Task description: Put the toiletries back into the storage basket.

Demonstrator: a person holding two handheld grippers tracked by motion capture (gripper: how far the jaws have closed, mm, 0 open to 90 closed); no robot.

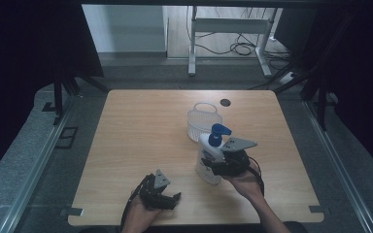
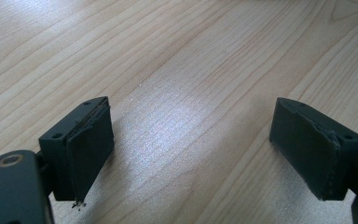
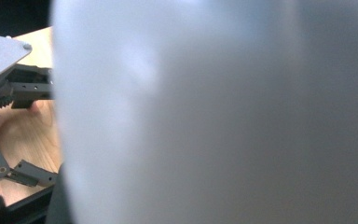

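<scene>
A white pump bottle with a blue pump head stands tilted on the wooden table, right of centre. My right gripper is shut on the bottle's body from the right side. In the right gripper view the bottle's white wall is pressed right against the camera and hides the jaws. My left gripper rests low at the table's near edge, open, with nothing between its pads. The left gripper also shows at the left edge of the right gripper view.
A small clear plastic basket with a handle stands just behind the bottle. A round cable hole sits near the table's far edge. Beyond the table are a white frame and cables on the floor.
</scene>
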